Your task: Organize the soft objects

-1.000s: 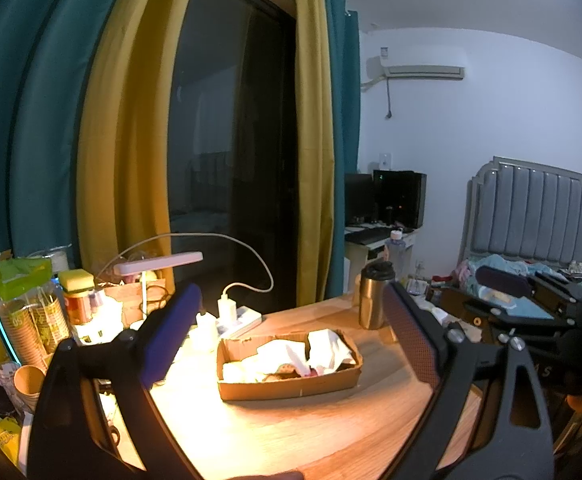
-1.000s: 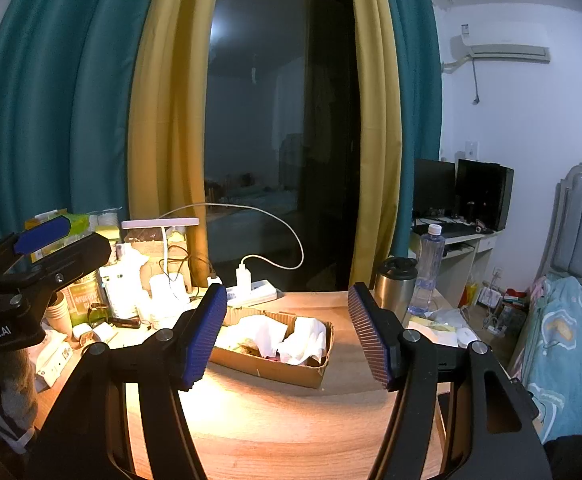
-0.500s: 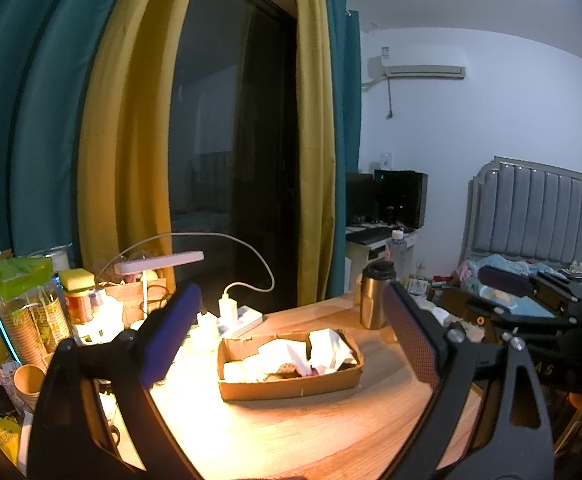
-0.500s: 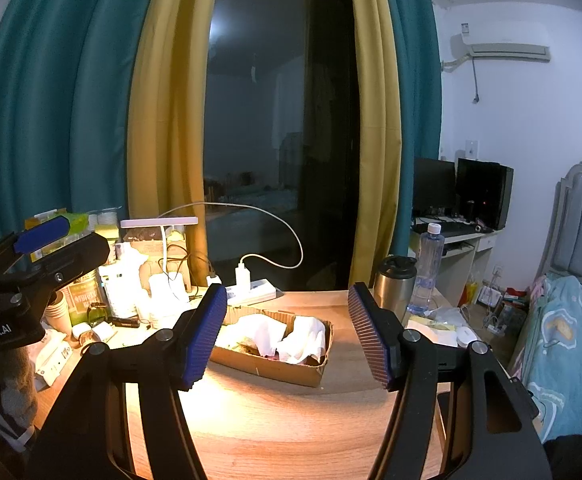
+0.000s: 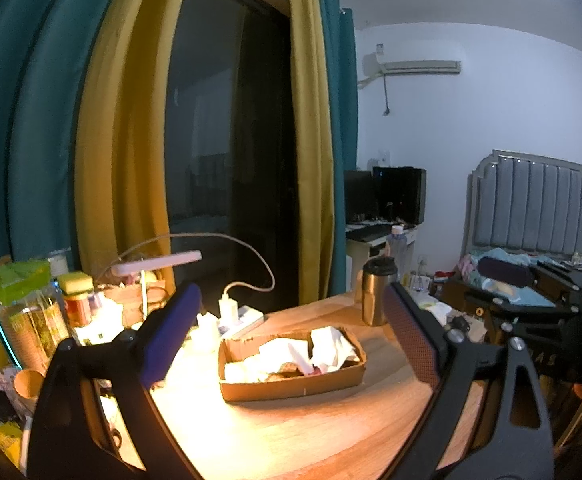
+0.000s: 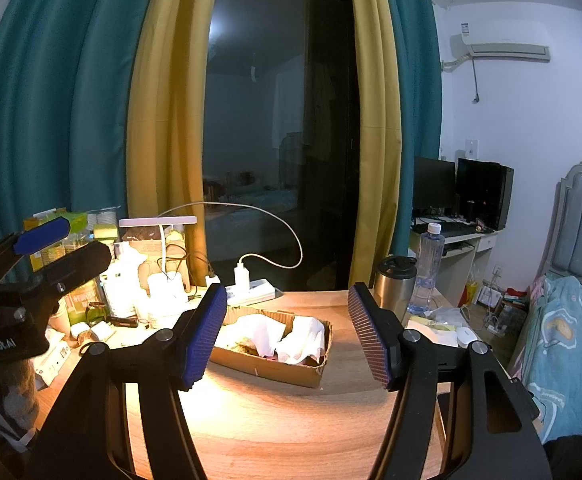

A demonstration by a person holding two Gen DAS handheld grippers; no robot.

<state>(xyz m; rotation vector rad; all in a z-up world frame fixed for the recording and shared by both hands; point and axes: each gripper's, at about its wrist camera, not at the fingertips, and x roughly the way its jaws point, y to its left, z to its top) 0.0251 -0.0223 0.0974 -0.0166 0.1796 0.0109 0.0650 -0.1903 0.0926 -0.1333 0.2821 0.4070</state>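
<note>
Left gripper [image 5: 291, 328]: jaws stood wide apart, released, nothing between the pads; it hung above the wooden table [image 5: 291, 432], touching nothing.
Cups at far left: paper cups [image 5: 25, 334] sat stacked in a clear wrapper beside a lidded jar [image 5: 78, 300].
Desk lamp [image 5: 157, 262]: it lit the tabletop from the left.
Cardboard box [image 5: 291, 384]: a shallow open tray rested on the table, framed between the left gripper's fingers but well beyond them.
Soft objects [image 5: 323, 346]: crumpled white cloths or tissues lay heaped inside the box; which, I could not tell.
Steel tumbler [image 5: 375, 296]: it stood upright, lid on, just behind the box's right end.
Right gripper [image 6: 287, 336]: jaws partly open, released, grasping nothing, with the same box [image 6: 275, 364] seen between them.
</note>
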